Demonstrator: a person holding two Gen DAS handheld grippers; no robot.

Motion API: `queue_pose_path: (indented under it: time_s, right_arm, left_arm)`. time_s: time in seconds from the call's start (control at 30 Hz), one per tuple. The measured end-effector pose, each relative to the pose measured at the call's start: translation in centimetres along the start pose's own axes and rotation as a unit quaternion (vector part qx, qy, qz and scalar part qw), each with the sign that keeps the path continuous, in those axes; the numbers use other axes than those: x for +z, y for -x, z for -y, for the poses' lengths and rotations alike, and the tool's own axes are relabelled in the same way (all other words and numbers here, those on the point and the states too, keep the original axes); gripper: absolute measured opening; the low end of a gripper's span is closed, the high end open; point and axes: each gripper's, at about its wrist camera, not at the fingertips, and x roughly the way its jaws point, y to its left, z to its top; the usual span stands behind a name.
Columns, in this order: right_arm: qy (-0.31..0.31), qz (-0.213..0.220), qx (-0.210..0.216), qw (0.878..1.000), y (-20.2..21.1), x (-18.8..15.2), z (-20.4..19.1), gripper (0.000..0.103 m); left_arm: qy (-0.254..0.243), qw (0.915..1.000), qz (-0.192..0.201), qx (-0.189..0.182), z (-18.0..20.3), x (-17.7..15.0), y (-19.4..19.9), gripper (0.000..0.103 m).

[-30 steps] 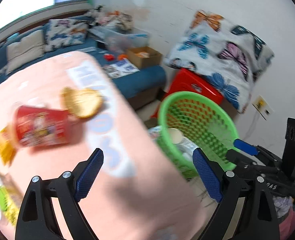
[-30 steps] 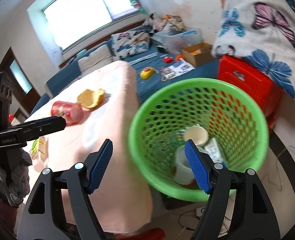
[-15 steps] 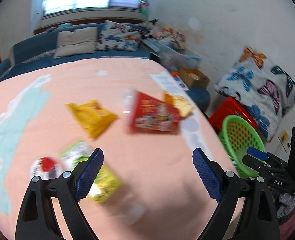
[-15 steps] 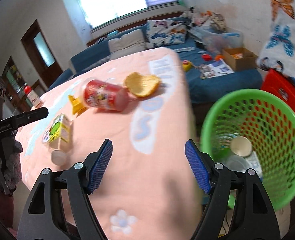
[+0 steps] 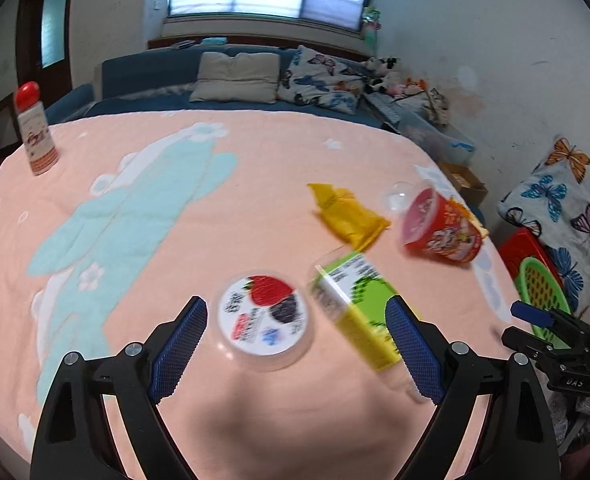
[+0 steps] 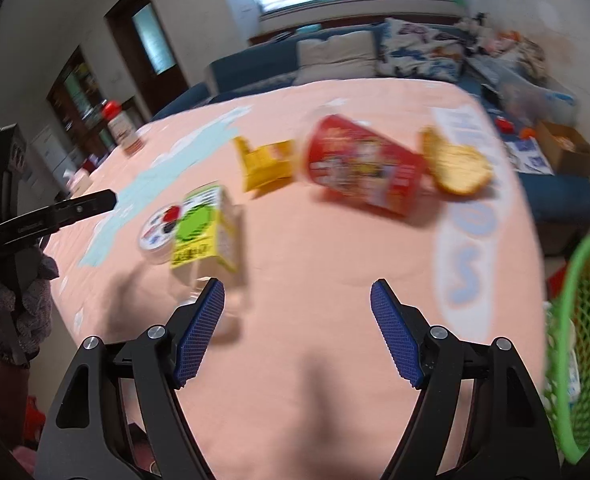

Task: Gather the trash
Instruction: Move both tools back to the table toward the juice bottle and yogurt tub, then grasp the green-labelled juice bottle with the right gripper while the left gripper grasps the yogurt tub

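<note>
Left tongs released, empty, above round yogurt lid and green-yellow carton on pink bench. Right tongs released, empty. Red cup lying sideways beyond; green basket right.

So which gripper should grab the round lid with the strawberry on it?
Probably the left gripper: it is open with the round lid lying right between its fingers. The right gripper, also open, faces bare blanket, the lid off to its left.
</note>
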Motion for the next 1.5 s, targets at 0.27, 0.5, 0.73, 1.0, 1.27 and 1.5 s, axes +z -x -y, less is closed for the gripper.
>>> queue_pose_path:
  time_s: [0.27,0.5,0.73,1.0,1.27,1.5]
  right_arm:
    - [0.052,-0.027,0.028,0.998,-4.3,2.0,-5.0,0.075]
    - [0.080,-0.046,0.018,0.996,-7.8,3.4,-7.4,0.075]
    - [0.089,-0.068,0.005,0.994,-10.7,4.1,-7.9,0.075]
    - [0.110,-0.087,-0.024,0.990,-13.5,4.1,-8.6,0.070]
    - [0.103,-0.086,-0.021,0.991,-13.5,3.9,-8.0,0.055]
    - [0.079,-0.069,-0.017,0.994,-10.9,3.7,-6.7,0.054]
  left_arm:
    - [0.009,0.9997,-0.004,0.020,-3.1,-1.1,0.4,0.087]
    - [0.000,0.9997,-0.009,0.024,-4.6,-1.6,0.5,0.087]
    - [-0.022,0.9993,-0.017,0.024,-5.2,-2.0,0.4,0.087]
    - [-0.048,0.9981,-0.032,0.021,-5.2,-2.1,-0.8,0.087]
    - [-0.077,0.9955,-0.055,0.006,-4.6,-2.1,-2.7,0.090]
    - [-0.109,0.9914,-0.071,-0.014,-2.8,-1.6,-4.7,0.091]
